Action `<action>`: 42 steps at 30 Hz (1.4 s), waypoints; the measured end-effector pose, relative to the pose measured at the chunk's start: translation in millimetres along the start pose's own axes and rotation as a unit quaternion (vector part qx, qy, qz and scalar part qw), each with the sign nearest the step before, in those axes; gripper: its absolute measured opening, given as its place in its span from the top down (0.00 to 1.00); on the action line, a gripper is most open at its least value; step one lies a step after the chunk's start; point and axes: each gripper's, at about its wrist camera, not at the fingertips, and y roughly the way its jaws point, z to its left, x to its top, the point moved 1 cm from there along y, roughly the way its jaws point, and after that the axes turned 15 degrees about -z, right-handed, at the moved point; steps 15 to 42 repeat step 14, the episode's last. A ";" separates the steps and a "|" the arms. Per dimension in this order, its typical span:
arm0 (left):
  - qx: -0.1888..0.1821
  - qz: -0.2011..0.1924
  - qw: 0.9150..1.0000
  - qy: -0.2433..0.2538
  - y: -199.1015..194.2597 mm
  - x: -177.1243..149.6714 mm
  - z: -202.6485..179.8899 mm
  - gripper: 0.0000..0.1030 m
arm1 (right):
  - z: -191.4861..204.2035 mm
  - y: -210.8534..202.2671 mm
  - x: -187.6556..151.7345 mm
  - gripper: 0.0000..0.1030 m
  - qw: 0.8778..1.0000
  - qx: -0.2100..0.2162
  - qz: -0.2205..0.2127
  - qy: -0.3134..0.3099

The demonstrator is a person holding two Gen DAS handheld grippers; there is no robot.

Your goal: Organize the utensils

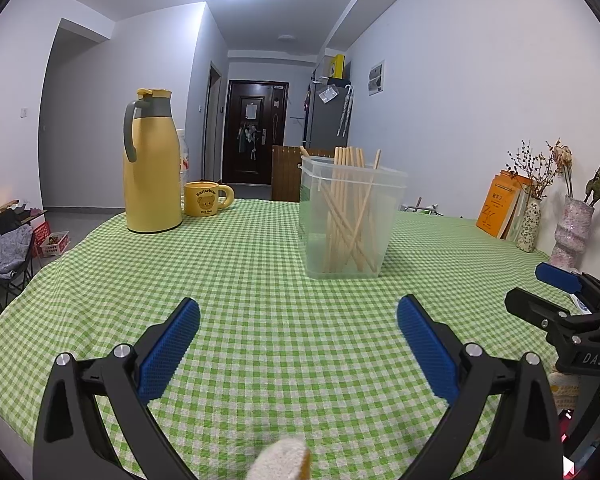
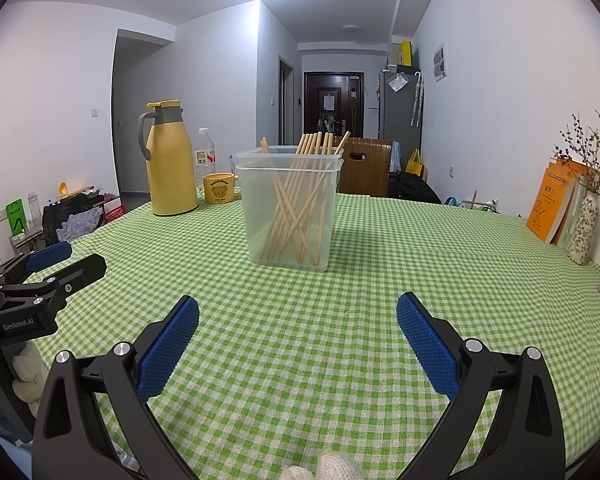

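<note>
1. Both claws are hovering with their blue-padded jaws spread wide apart and gripping nothing: the left gripper [image 1: 298,312] is filling the lower part of the left wrist view, and the right gripper [image 2: 298,310] is filling the lower part of the right wrist view.
2. At the left of the left wrist view, a tall yellow thermos jug with a grey handle [image 1: 153,162] is standing upright on the green-and-white checked tablecloth [image 1: 260,320].
3. Just right of the jug, a yellow mug with a bear print [image 1: 206,199] is sitting on the cloth, close beside the jug.
4. At the centre of that view, right of the middle, a clear plastic rectangular container [image 1: 350,216] is standing upright, well ahead of the open jaws.
5. Inside it, a bundle of pale wooden chopsticks [image 1: 350,216] is leaning at crossed angles, tips poking above the rim.
6. At the right edge, orange-covered books [image 1: 500,206] and patterned vases with dried flowers [image 1: 570,232] are lining the wall.
7. In the right wrist view, the left gripper is showing at the middle left edge, and the container is standing at the centre, above the gap between the jaws.
</note>
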 end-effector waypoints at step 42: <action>0.001 0.007 1.000 0.009 1.9 -1.1 -5.4 0.07 | 0.2 0.3 -2.5 0.07 1.000 0.002 0.003 -0.001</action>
